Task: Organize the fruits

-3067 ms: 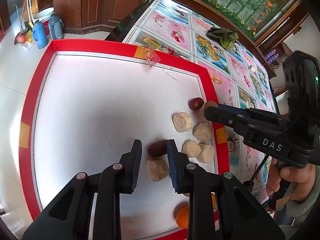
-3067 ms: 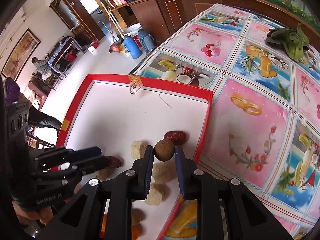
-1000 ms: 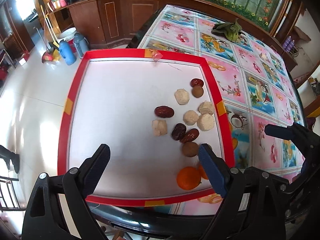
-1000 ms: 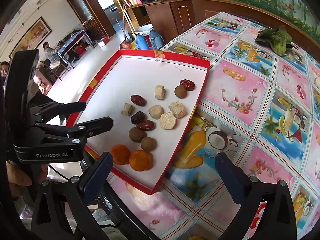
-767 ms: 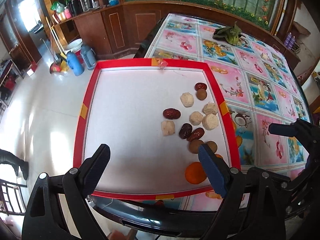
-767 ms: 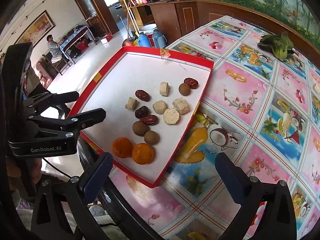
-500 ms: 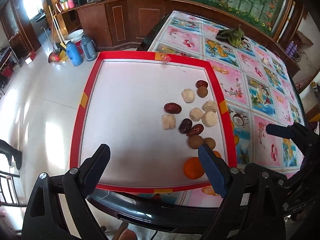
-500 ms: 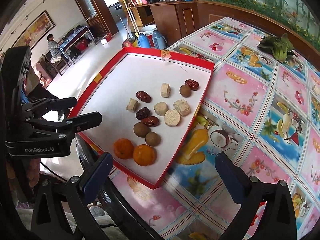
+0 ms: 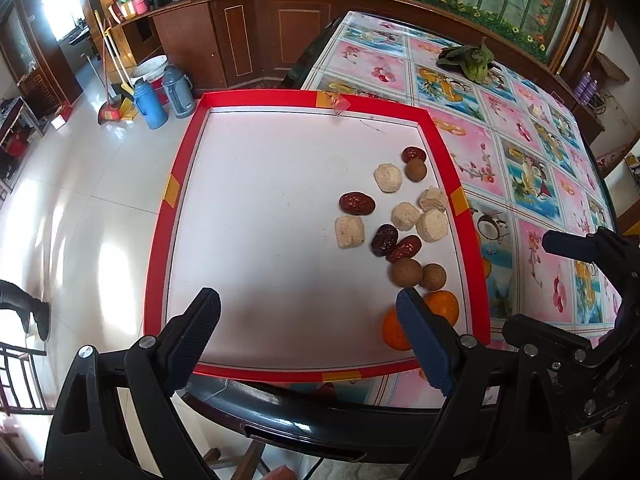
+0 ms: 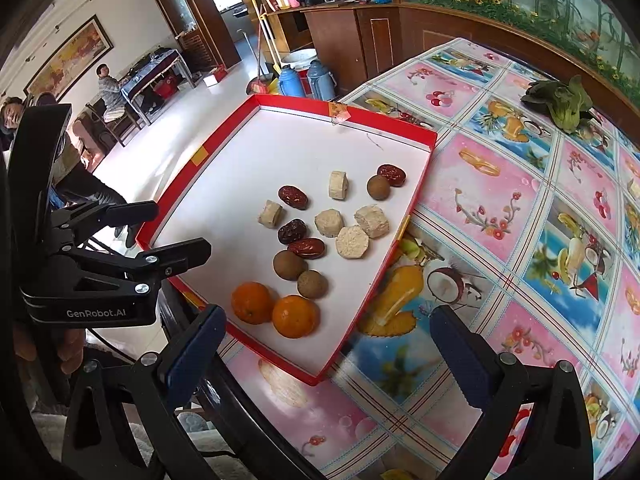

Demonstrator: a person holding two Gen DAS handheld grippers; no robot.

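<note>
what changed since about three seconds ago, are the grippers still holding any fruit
No. The left gripper let go its red date and the right gripper its brown longan. Both opened wide and drew back off the red tray. The oranges stayed put.

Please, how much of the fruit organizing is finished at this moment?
Partly done: two oranges sit together in the red tray, two longans beside them. Both tongs, left and right, are open, holding nothing. Left: red dates and pale biscuits lie mixed.
</note>
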